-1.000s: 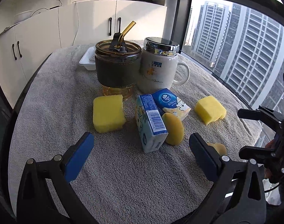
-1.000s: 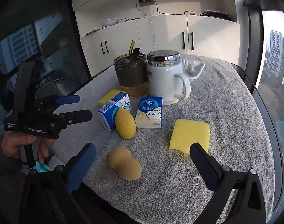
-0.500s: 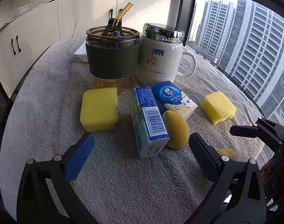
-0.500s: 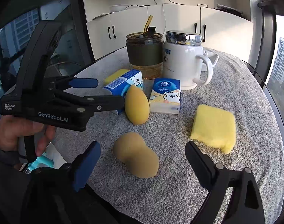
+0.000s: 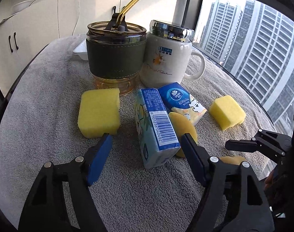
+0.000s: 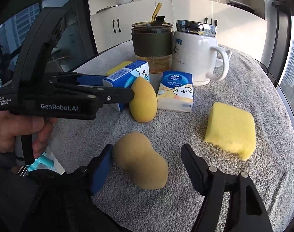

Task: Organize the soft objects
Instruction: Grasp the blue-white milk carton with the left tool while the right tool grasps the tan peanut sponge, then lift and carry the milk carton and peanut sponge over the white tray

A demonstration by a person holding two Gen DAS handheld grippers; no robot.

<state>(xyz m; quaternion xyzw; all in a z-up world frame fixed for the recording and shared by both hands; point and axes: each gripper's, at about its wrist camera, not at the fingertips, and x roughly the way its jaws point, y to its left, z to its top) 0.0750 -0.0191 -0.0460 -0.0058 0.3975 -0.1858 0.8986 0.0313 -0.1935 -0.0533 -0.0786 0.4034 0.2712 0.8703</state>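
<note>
On the towel-covered worktop (image 6: 243, 89), the right hand-held gripper (image 6: 147, 160) has just been closing around a tan peanut-shaped sponge (image 6: 141, 160) near the front edge, its blue pad touching one side, the other finger apart.

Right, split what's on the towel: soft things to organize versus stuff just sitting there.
For the job:
- two yellow sponges
- two tissue packs
- peanut-shaped puff
- teardrop puff

Just there:
- straw tumbler
- white mug
- white tray
- grey towel
</note>
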